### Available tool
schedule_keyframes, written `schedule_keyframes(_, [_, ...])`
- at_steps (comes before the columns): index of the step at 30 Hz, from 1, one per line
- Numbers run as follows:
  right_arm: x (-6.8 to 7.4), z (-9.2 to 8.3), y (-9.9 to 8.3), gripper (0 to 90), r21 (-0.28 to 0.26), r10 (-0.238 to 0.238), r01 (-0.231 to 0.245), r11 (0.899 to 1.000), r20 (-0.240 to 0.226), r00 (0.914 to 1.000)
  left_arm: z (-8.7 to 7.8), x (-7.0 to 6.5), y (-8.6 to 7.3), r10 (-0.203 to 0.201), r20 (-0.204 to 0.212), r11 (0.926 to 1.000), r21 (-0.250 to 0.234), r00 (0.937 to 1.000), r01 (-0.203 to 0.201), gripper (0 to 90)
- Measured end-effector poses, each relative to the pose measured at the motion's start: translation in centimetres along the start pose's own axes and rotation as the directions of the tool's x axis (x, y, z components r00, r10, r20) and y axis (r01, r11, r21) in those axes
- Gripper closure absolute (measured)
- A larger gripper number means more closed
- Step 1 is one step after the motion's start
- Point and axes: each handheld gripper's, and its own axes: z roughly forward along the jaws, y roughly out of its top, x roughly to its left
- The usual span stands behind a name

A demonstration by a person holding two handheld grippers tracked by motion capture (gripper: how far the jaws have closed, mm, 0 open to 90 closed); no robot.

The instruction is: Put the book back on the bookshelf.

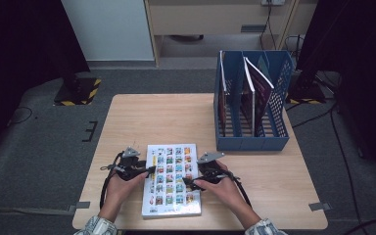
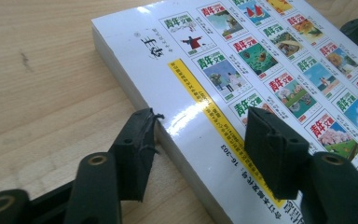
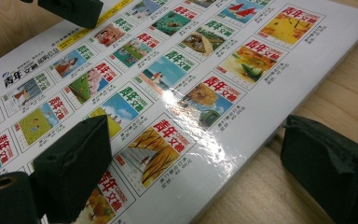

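On our wooden table (image 1: 254, 176) the book (image 1: 172, 180) lies flat at the near edge. Our left gripper (image 2: 198, 140) and right gripper (image 3: 200, 172) stand open, straddling its sides. We think lifting it into the blue rack (image 1: 252, 143) is left.

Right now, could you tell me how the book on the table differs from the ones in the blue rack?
The book lies flat on the table, back cover up; the racked books stand on edge, leaning. The flat one shows a white cover with a grid of small pictures; the racked ones look darker. The flat one has a gripper's jaws at each side edge; the racked ones stand untouched.
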Motion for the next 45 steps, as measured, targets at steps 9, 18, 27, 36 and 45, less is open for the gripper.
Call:
schedule_keyframes(9, [0.2,-0.1,-0.1,9.1,-0.007,0.016,-0.016,1.0,0.018,0.9997,0.7,0.5,-0.1,-0.022,0.015,0.9986,-0.048,0.9996,0.023,38.0])
schedule_keyframes(18, [0.3,0.0,-0.1,8.9,-0.008,0.015,-0.015,1.0,0.019,0.9997,0.2,0.5,-0.1,-0.067,0.009,0.9956,-0.064,0.9977,0.068,46.8])
schedule_keyframes(27, [0.2,-0.1,-0.1,8.7,-0.006,0.015,-0.015,1.0,0.011,0.9998,-1.7,-0.8,-0.1,-0.006,0.085,0.9979,-0.063,0.9963,0.012,62.3])
schedule_keyframes(36, [0.1,-0.1,-0.1,8.4,-0.003,0.011,-0.011,1.0,0.008,0.9999,-0.5,-3.1,1.3,0.09,0.072,0.9941,-0.067,0.9933,-0.085,74.3])
schedule_keyframes(45, [0.0,0.0,0.0,7.6,-0.003,0.015,-0.015,1.0,-0.002,0.9999,-2.3,-5.4,1.9,0.162,0.072,0.9723,-0.182,0.9841,-0.147,85.9])
